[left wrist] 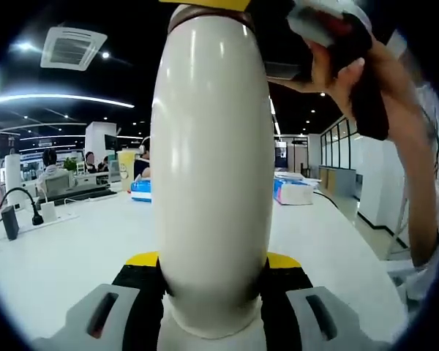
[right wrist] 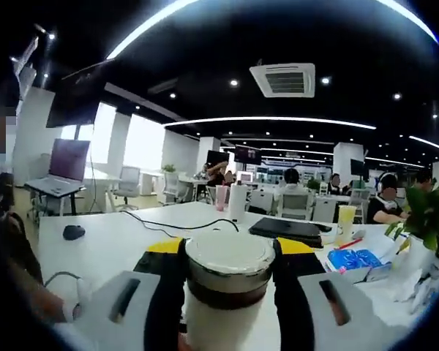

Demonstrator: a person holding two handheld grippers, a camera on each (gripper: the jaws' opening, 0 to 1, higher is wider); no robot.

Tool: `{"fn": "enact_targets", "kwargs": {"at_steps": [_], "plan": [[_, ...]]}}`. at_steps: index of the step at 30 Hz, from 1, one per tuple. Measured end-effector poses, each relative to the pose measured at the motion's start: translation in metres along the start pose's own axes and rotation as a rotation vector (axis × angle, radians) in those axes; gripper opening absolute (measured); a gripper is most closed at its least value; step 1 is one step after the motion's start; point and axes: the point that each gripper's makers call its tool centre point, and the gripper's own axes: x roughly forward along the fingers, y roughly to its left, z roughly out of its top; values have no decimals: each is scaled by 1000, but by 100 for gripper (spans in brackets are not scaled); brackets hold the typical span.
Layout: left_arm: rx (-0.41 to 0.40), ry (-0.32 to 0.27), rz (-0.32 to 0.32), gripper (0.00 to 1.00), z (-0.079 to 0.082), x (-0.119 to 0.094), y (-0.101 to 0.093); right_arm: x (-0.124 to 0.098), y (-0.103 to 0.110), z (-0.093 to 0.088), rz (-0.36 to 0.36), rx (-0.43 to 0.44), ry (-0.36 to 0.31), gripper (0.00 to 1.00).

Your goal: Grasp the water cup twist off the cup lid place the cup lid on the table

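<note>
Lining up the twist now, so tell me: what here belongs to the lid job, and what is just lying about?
Job: water cup, cup lid, left gripper, right gripper, table.

Lying about: blue packet, black mouse, laptop, yellow cup, plant.

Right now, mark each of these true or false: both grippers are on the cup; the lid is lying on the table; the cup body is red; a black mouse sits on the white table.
1. Both grippers are on the cup: true. The left gripper clamps the cup body; the right gripper clamps the lid.
2. Lid lying on the table: false. It sits atop the cup.
3. Cup body red: false, it is cream white.
4. Black mouse on the white table: true.
</note>
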Motion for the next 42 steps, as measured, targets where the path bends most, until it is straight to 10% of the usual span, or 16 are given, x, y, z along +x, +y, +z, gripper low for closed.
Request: {"fn": "enact_targets", "kwargs": {"at_steps": [42], "plan": [[2, 0, 1, 52, 0, -1, -2, -5, 12, -13, 354, 15, 74, 47]]}}
